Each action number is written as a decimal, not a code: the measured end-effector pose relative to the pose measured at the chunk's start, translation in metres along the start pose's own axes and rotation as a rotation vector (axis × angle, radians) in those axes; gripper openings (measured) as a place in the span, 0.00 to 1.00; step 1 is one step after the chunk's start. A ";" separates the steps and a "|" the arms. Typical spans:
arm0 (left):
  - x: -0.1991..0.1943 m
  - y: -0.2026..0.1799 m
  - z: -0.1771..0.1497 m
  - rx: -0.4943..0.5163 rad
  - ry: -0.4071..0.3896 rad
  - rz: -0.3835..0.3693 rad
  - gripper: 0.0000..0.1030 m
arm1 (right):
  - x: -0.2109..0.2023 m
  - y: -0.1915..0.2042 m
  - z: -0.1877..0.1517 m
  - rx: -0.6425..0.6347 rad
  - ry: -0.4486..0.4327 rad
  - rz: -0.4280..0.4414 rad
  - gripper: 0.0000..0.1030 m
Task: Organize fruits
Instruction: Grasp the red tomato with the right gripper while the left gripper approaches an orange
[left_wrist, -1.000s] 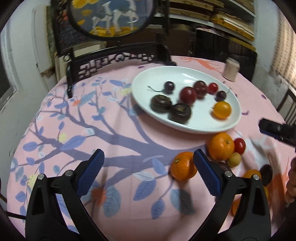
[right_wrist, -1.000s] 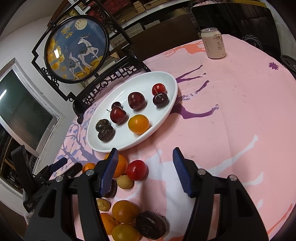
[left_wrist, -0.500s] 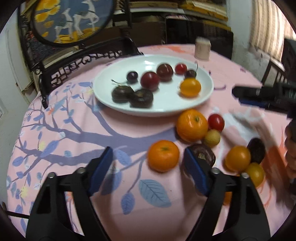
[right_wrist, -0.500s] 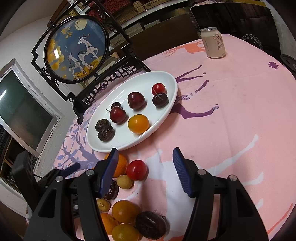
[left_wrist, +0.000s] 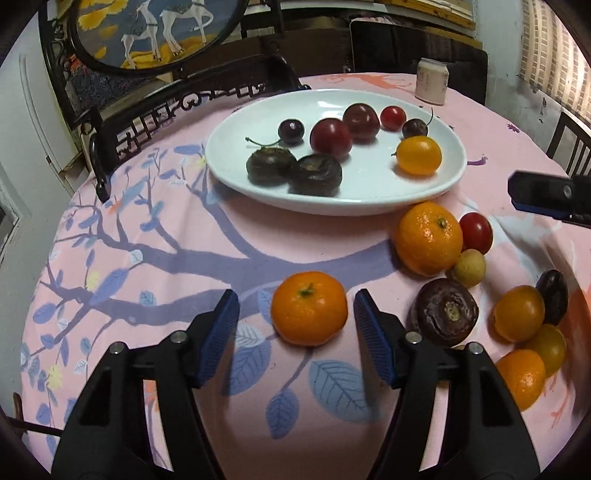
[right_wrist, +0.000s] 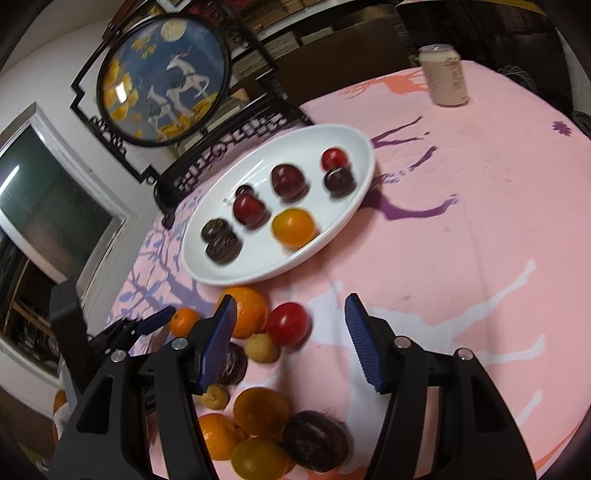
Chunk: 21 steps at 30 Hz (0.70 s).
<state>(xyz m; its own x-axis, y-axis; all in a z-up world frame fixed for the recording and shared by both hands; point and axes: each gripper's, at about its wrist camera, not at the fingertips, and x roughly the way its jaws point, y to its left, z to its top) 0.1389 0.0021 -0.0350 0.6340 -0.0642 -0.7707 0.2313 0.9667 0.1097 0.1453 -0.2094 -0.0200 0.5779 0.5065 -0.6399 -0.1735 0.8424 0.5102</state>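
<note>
Pink tree-print tablecloth (left_wrist: 155, 258), white plate (left_wrist: 369, 199), left gripper (left_wrist: 295, 325) fingers (left_wrist: 218, 332) unclenched around a mandarin (left_wrist: 308, 308)

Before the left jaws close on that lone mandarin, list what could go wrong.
1. The mandarin sits nearer the right-hand pad; the left gripper has just been closing with a gap on both sides, so one pad may touch first and roll it.
2. The dark fruit lies just outside that pad and could be nudged.
3. The white plate is already crowded, so a dropped mandarin might knock the fruits there.
</note>
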 end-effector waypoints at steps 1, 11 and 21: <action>0.000 0.002 0.000 -0.011 0.002 -0.007 0.65 | 0.003 0.002 -0.001 -0.009 0.014 0.005 0.60; 0.003 0.005 0.001 -0.026 0.012 0.006 0.70 | 0.017 0.006 -0.005 -0.042 0.055 -0.021 0.48; 0.000 -0.006 0.002 0.001 -0.006 -0.034 0.37 | 0.034 0.005 -0.008 -0.039 0.105 -0.025 0.30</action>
<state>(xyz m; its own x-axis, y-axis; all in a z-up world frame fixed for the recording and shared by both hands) 0.1388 -0.0038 -0.0346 0.6305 -0.0989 -0.7699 0.2540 0.9635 0.0842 0.1577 -0.1868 -0.0438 0.4957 0.5002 -0.7099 -0.1924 0.8604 0.4719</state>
